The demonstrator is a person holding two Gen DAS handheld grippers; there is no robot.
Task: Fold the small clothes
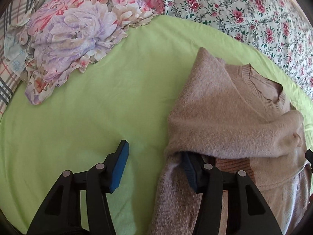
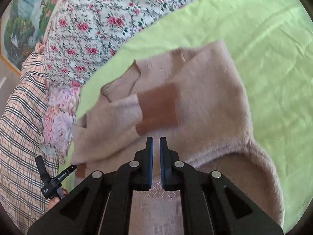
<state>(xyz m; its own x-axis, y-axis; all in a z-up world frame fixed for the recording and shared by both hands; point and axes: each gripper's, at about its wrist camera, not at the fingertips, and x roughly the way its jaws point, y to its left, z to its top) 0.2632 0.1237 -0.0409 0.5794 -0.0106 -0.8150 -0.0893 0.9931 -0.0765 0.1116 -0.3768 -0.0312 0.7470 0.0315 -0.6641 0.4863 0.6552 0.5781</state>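
A fuzzy pink sweater (image 1: 225,117) lies on the green sheet (image 1: 97,107) of the bed, partly folded.

The left wrist view shows the left gripper (image 1: 154,166) half open. Its right finger is tucked under the sweater's edge, and its left finger sits over bare sheet. Far to the left lies a flowery cloth bundle (image 1: 74,37).

The right wrist view shows the right gripper (image 2: 156,143) closed with nothing in it, just above the sweater (image 2: 205,107). Only here you see a brown cuff (image 2: 156,107) lying across the sweater, and a checked blanket (image 2: 17,137) on the left.
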